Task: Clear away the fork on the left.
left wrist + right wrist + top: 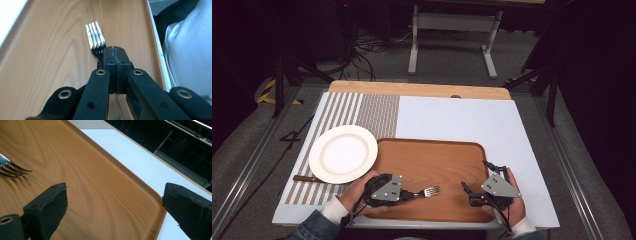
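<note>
A wooden tray [437, 165] lies on the white table mat. My left gripper [409, 195] is shut on a silver fork [430, 191] over the tray's near left part, tines pointing right. In the left gripper view the fork [94, 37] sticks out beyond the closed jaws, above the tray [50, 57]. My right gripper [477, 180] stands open at the tray's near right corner with nothing between its jaws. The right gripper view has the tray [100, 187] between the wide jaws and the fork tines [10, 170] at far left.
A white plate [343, 153] rests on the striped placemat [362, 112] left of the tray, overlapping its edge. A brown-handled utensil [304, 178] pokes out from under the plate. White mat [462, 120] stretches beyond the tray. A metal stand [452, 25] is past the table.
</note>
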`<state>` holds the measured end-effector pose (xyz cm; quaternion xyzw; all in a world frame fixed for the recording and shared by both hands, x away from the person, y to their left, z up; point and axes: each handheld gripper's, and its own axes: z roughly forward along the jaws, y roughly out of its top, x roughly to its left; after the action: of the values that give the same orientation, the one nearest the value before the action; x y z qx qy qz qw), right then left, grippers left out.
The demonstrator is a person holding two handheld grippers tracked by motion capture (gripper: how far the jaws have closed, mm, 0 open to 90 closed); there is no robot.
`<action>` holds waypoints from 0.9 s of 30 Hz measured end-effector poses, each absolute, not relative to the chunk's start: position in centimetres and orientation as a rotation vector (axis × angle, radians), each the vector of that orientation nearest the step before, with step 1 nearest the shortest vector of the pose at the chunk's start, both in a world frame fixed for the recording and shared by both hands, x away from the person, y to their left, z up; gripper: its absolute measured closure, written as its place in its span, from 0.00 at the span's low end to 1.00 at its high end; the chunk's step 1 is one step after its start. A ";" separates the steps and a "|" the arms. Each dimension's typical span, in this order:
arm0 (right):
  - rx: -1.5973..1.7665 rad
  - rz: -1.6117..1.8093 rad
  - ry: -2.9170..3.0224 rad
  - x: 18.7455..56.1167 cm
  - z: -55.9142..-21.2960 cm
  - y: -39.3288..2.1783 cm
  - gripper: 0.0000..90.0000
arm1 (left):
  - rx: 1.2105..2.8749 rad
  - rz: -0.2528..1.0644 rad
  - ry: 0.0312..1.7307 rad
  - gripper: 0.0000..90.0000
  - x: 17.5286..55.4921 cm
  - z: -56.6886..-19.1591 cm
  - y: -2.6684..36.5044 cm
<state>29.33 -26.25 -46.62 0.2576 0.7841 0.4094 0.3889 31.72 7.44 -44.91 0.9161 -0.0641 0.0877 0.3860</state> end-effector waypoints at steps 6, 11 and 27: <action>0.655 1.046 1.995 29.4 -46.6 -26.3 0.08 | 2.413 0.202 -0.213 1.00 32.2 -46.3 5.1; 0.654 1.045 1.998 29.4 -46.7 -26.3 0.08 | 2.430 0.236 -0.195 1.00 32.8 -46.9 4.5; 0.655 1.024 2.012 29.5 -46.8 -26.3 0.08 | 2.508 0.417 0.084 1.00 35.0 -46.4 7.4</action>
<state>29.47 -26.26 -46.78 0.2573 0.7898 0.4021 0.3852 35.01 7.41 -46.36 0.9422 0.0316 0.1568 0.2945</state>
